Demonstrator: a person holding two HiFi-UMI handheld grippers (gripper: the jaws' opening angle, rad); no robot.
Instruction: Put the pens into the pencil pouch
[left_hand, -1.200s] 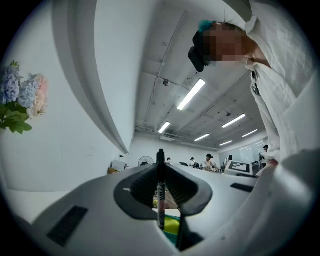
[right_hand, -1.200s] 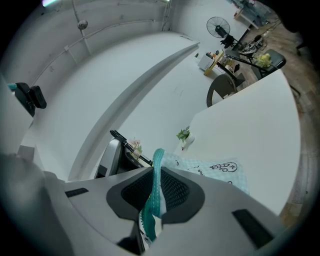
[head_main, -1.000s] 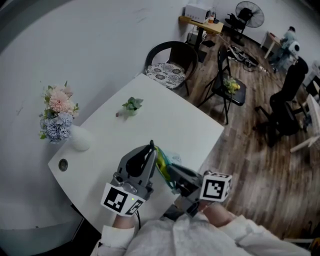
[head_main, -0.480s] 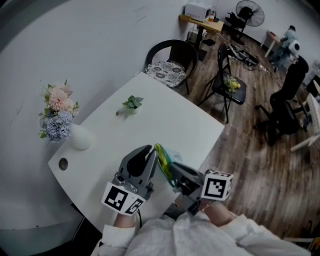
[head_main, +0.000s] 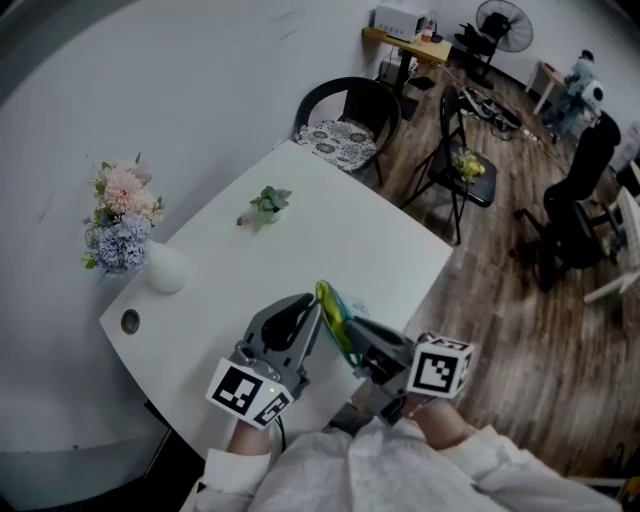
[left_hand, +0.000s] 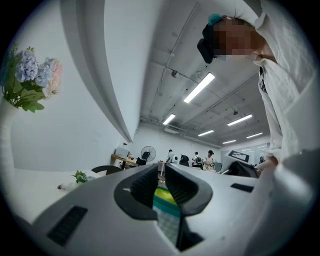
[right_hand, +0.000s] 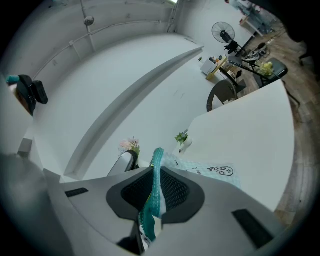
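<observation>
The pencil pouch (head_main: 330, 312), teal-edged with a yellow-green patch, hangs in the air over the near part of the white table (head_main: 330, 245). My left gripper (head_main: 312, 318) is shut on its left edge, and teal and yellow fabric (left_hand: 164, 200) fills its jaws (left_hand: 161, 189). My right gripper (head_main: 352, 335) is shut on the opposite edge. There the teal zipper strip (right_hand: 156, 170) stands up between its jaws (right_hand: 155, 184), and the pale printed body (right_hand: 212, 171) of the pouch lies beyond. No pen shows in any view.
A small potted plant (head_main: 268, 203) stands mid-table. At the far left corner stand a white vase (head_main: 166, 270) of flowers and a round cable hole (head_main: 131, 321). A cushioned chair (head_main: 342, 125) and a folding chair (head_main: 462, 160) stand beyond the table on the wooden floor.
The left gripper has turned a little and the pouch's top edge has shifted slightly with it. The right gripper has kept still. Both grips are unchanged.
</observation>
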